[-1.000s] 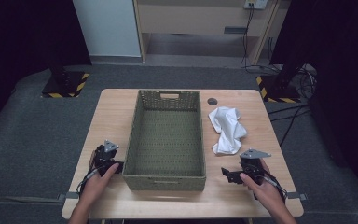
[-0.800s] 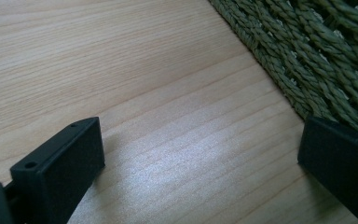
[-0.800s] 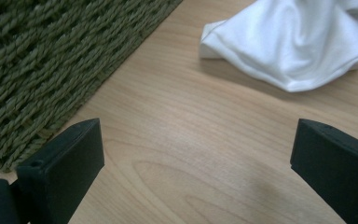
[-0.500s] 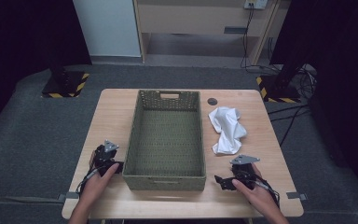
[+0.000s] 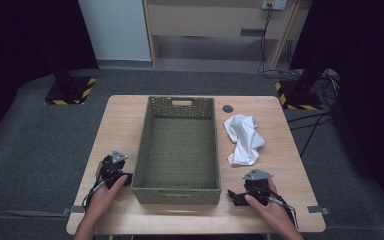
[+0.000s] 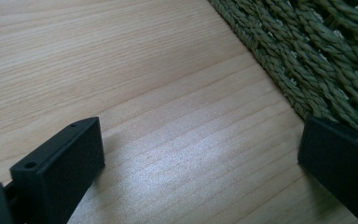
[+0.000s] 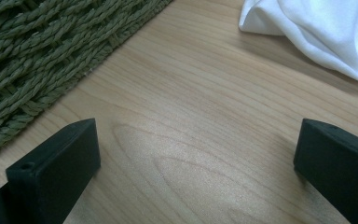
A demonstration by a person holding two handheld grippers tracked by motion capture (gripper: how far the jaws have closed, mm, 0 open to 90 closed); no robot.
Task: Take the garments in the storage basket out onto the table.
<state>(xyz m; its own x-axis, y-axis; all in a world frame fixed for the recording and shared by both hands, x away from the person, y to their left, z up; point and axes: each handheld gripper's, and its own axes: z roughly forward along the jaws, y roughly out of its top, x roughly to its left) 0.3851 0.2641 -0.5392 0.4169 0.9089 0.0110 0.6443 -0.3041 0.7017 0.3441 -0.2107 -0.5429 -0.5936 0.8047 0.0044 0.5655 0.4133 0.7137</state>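
Note:
A green woven basket (image 5: 151, 145) stands empty in the middle of the wooden table (image 5: 120, 115). To its right lies a crumpled white cloth (image 5: 244, 137). My left gripper (image 5: 118, 177) rests on the table by the basket's near left corner, open, its right jaw close to the weave (image 6: 307, 60). My right gripper (image 5: 236, 196) lies near the basket's near right corner, open over bare wood, pointing toward the basket (image 7: 37, 56), with the white cloth (image 7: 317, 28) ahead on the right.
A small dark round disc (image 5: 227, 108) sits on the table behind the cloth. Beyond the table are a wooden cabinet (image 5: 215, 20), stand bases with yellow-black tape (image 5: 70, 90) and cables (image 5: 320, 85) on the grey floor.
My right gripper has slid left and toward the near edge, closer to the basket's corner. The left gripper, basket and cloth have stayed put.

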